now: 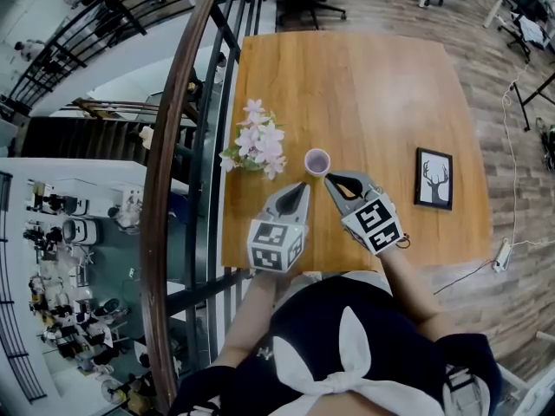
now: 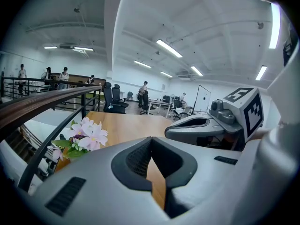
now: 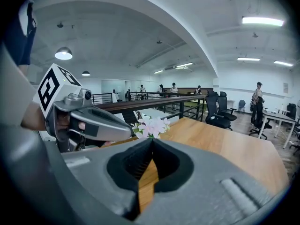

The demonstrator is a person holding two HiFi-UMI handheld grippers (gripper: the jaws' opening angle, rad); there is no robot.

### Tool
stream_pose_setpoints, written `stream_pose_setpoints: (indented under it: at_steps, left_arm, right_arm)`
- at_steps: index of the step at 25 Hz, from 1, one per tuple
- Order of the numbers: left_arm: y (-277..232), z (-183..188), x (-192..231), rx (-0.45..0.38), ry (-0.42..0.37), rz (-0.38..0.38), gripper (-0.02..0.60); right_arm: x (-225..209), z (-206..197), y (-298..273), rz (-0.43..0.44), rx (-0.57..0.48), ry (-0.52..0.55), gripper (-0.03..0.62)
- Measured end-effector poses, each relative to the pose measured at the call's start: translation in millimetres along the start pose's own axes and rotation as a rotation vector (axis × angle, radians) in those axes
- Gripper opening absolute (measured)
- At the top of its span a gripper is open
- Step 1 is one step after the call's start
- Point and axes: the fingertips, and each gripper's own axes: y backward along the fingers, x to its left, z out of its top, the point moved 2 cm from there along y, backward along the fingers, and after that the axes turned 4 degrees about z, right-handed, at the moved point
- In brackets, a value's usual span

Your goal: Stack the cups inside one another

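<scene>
A small purple cup (image 1: 317,160) stands upright on the wooden table (image 1: 381,94), seen from above, so I cannot tell whether other cups sit inside it. My left gripper (image 1: 301,186) hangs just short of the cup on its near left side, jaws together and empty. My right gripper (image 1: 330,179) is close beside it on the near right of the cup, also shut on nothing. Neither gripper touches the cup. In the left gripper view the closed jaws (image 2: 151,142) point over the table; the cup is hidden there. The right gripper view shows its closed jaws (image 3: 152,144) the same way.
A bunch of pink and white flowers (image 1: 257,146) lies left of the cup near the table's left edge. A framed deer picture (image 1: 434,178) lies at the right. A dark railing (image 1: 173,146) runs along the left, with a drop beyond it.
</scene>
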Motion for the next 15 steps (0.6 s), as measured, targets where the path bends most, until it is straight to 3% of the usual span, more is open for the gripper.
stream_pose_setpoints:
  at_steps: [15]
  left_arm:
    - [7, -8, -12, 0.012, -0.015, -0.035, 0.017]
  right_arm:
    - [22, -6, 3, 0.013, 0.029, 0.012, -0.002]
